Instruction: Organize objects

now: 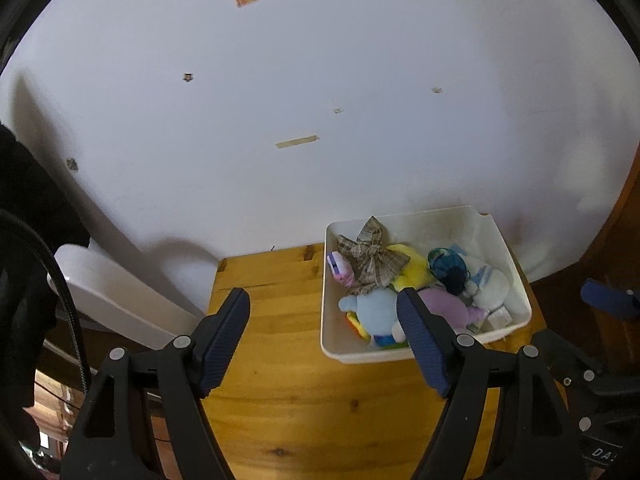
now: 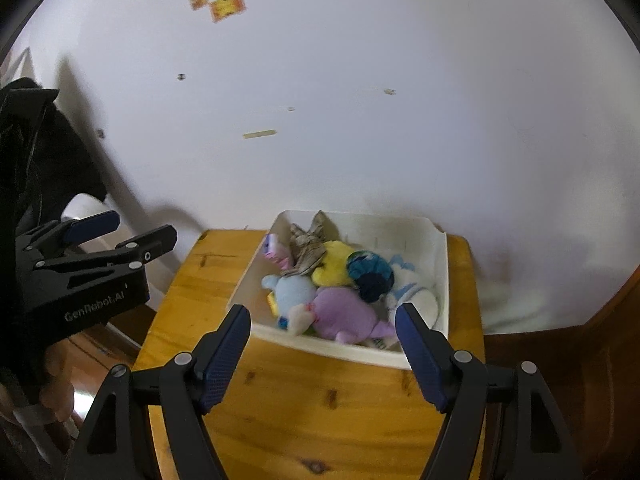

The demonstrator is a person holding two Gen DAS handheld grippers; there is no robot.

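From left to right: the left gripper (image 1: 324, 316) hangs spread and empty over the bare wooden table (image 1: 280, 380), the white bin (image 1: 424, 354) of plush toys (image 2: 340, 308) sits against the wall, and the right gripper (image 2: 322, 330), also spread and empty, should probably approach low, keeping clear of the rim.
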